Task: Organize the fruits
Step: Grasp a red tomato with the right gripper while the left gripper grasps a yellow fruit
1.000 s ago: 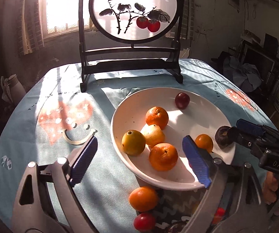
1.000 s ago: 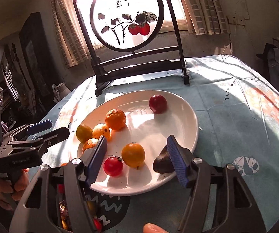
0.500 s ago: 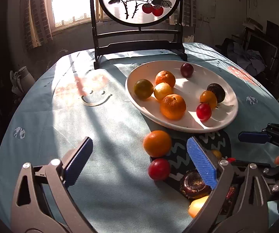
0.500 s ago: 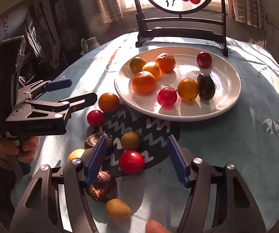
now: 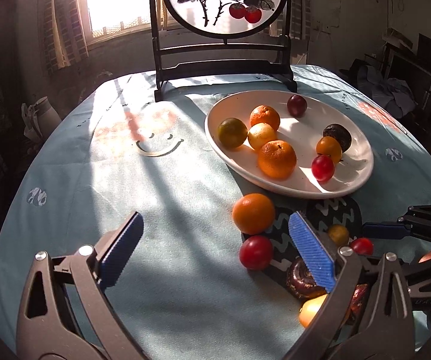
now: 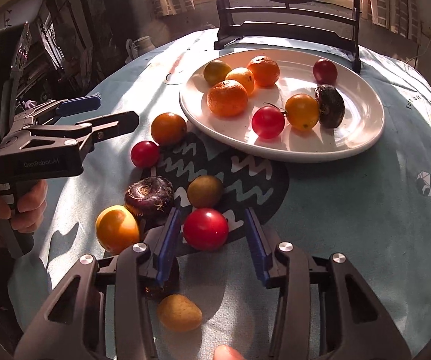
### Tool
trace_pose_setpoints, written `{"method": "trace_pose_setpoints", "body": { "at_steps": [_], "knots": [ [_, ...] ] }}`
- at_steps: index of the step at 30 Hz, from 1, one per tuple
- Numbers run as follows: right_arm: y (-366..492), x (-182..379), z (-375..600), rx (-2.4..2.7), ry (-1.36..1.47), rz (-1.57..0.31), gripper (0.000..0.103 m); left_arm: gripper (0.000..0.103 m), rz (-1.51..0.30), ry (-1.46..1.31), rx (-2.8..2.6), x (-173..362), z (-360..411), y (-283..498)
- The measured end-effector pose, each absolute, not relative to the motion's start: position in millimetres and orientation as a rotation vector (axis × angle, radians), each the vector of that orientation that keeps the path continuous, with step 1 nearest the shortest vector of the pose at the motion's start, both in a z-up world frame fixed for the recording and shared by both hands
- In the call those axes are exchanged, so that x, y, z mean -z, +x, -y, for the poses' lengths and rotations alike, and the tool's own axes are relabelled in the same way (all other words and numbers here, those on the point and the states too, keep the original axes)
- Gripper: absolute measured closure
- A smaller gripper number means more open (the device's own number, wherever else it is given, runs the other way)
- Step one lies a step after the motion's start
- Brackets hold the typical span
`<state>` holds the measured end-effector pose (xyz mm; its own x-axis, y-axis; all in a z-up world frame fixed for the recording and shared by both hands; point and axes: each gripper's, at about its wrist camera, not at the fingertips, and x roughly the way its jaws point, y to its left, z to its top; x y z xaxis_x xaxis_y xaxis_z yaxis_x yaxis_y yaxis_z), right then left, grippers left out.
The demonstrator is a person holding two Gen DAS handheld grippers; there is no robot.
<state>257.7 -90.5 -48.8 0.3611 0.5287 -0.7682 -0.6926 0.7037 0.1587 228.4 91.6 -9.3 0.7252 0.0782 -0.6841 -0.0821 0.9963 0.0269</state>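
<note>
Right tool [image 6: 212,237] closing around red tomato [image 6: 206,229], left tool [image 5: 215,258] released, sunlit blue tablecloth [image 5: 155,186].

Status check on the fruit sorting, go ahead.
Left claw open, empty. Right claw closing around round red tomato, pads not touching yet. White ceramic plate holds eight fruits. Dark purple onion crowds left pad.

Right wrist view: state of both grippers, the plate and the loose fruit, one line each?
right gripper: jaws just closing around the red tomato, a gap still on the right side
left gripper: open, empty
white plate: holds eight fruits
loose fruit: eight or so off the plate
</note>
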Motion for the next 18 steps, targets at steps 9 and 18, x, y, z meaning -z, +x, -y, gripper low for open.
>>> {"method": "trace_pose_setpoints", "body": {
  "at_steps": [9, 18],
  "knots": [
    [257.1, 53.0, 87.9, -0.811, -0.207, -0.926, 0.072, 0.004, -0.765, -0.005, -0.083, 9.0, -92.0, 224.5],
    [261.6, 40.4, 101.6, -0.785, -0.13, -0.887, 0.073, 0.005, -0.835, -0.085, 0.186, 11.3, -84.0, 201.0]
  ]
}}
